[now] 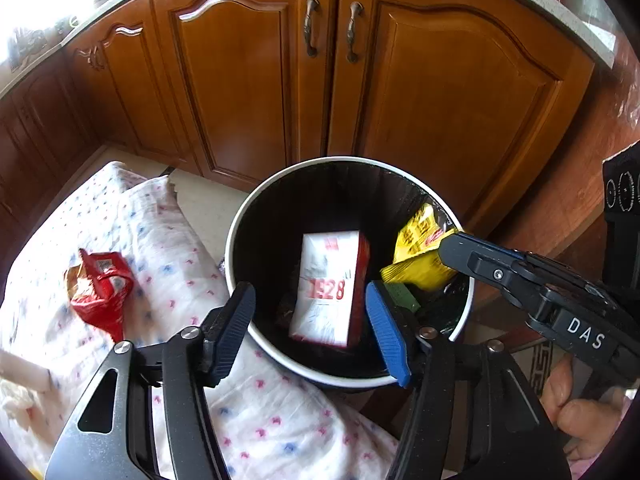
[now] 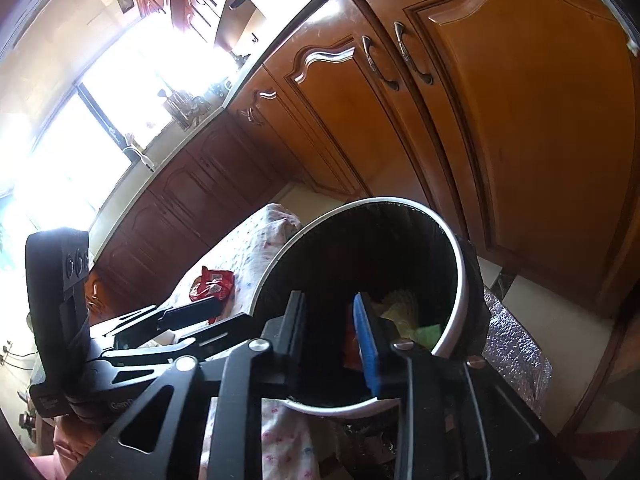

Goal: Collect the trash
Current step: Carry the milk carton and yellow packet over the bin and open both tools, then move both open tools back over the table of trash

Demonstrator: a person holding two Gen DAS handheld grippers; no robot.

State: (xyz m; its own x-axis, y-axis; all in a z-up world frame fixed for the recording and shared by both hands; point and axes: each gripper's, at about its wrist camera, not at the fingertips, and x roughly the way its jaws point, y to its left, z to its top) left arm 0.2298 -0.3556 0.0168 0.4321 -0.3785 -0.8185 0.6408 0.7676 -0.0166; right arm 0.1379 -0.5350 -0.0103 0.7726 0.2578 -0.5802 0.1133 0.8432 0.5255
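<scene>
— While the box (image 1: pixel 330 288) and yellow bag (image 1: pixel 418 258) sit in the bin (image 1: pixel 240 216), what's left?
— Red wrapper (image 1: pixel 100 284), left of frame, on the cloth (image 1: pixel 168 240). My left tool (image 1: pixel 310 330) and right tool (image 2: pixel 330 344) both gape, empty.

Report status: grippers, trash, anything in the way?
Both grippers open over the bin, left gripper, right gripper. White carton and yellow packet inside. Red wrapper still on the cloth. Nothing blocking it.
</scene>
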